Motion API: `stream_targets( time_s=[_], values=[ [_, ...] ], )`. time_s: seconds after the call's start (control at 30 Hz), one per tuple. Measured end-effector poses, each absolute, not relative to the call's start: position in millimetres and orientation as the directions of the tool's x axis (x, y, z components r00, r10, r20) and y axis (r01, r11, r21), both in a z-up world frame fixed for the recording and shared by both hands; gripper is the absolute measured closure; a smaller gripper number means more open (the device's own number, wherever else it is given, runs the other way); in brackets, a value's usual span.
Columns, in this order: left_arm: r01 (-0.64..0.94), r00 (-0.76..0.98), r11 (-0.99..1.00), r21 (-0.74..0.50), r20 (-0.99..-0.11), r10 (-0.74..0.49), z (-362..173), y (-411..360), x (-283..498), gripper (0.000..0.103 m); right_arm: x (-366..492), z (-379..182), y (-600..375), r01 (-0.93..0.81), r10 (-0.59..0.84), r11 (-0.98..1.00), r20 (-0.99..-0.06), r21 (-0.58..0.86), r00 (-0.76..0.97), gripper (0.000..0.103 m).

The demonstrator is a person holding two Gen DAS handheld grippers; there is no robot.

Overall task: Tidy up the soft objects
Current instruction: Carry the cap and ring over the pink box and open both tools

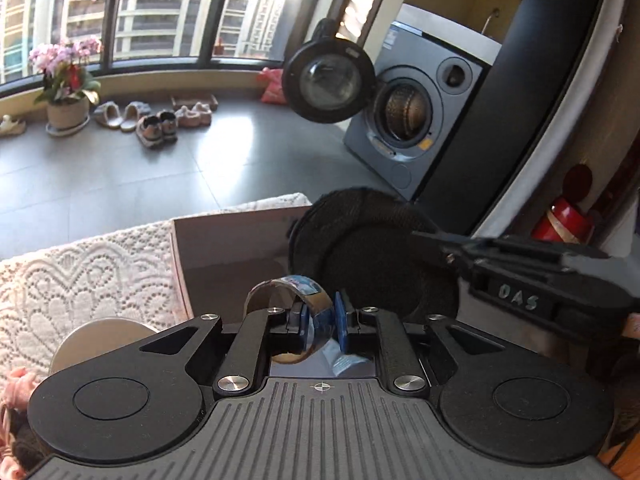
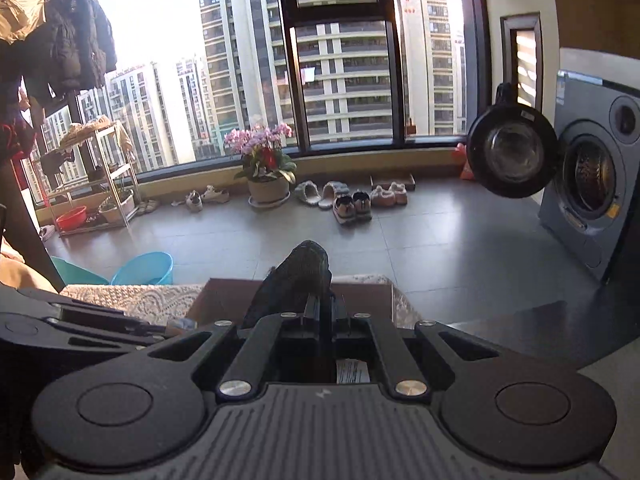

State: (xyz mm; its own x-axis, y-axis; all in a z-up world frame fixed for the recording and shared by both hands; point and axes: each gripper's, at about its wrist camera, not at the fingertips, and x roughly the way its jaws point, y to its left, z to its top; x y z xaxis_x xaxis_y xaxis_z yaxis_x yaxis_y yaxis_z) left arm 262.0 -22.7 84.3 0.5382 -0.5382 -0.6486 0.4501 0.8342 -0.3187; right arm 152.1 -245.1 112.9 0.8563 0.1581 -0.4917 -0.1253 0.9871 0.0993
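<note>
My left gripper (image 1: pixel 320 326) is shut on a blue and brown tape roll (image 1: pixel 292 308), held just above the near edge of an open cardboard box (image 1: pixel 224 240). My right gripper (image 2: pixel 321 320) is shut on a black knitted hat (image 2: pixel 296 280). In the left wrist view the hat (image 1: pixel 372 256) hangs over the right part of the box, with the right gripper (image 1: pixel 448 240) reaching in from the right. The box (image 2: pixel 216 300) stands on a white lace cloth (image 1: pixel 80 280).
A round metal lid (image 1: pixel 100 340) and pink fabric (image 1: pixel 18 392) lie on the cloth at the left. A grey washing machine (image 1: pixel 416 120) with its door open stands beyond. Shoes (image 2: pixel 352 204), a flower pot (image 2: pixel 268 188) and blue basins (image 2: pixel 144 268) are on the floor.
</note>
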Motion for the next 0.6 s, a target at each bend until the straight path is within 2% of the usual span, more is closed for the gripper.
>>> stream_targets(
  time_s=[0.17,0.27,0.3,0.4,0.43,0.53,0.6],
  values=[
    [0.419,0.439,0.85,-0.319,-0.749,-0.497,78,-23,263,0.087,172,79,-234,-0.126,0.176,0.984,-0.598,0.125,0.782,0.098],
    [0.448,0.412,0.862,-0.238,-0.8,-0.435,74,-37,261,0.087,173,77,-229,-0.103,0.158,0.987,-0.615,0.124,0.772,0.094],
    [0.469,0.41,0.862,-0.192,-0.817,-0.405,73,-44,257,0.087,171,80,-230,-0.092,0.144,0.989,-0.611,0.116,0.778,0.087],
    [0.561,0.396,0.825,-0.065,-0.854,-0.337,66,-60,252,0.084,159,94,-236,-0.053,0.088,0.996,-0.573,0.077,0.815,0.049],
    [0.587,0.395,0.809,-0.034,-0.86,-0.322,64,-64,248,0.084,155,98,-237,-0.039,0.071,0.997,-0.555,0.069,0.829,0.043],
    [0.618,0.425,0.785,-0.042,-0.822,-0.378,73,-58,238,0.083,140,115,-247,-0.014,0.044,0.998,-0.512,0.061,0.858,0.043],
    [0.632,0.499,0.775,-0.02,-0.754,-0.427,86,-50,227,0.083,133,121,-249,-0.006,0.034,0.998,-0.492,0.059,0.87,0.041]
  ],
)
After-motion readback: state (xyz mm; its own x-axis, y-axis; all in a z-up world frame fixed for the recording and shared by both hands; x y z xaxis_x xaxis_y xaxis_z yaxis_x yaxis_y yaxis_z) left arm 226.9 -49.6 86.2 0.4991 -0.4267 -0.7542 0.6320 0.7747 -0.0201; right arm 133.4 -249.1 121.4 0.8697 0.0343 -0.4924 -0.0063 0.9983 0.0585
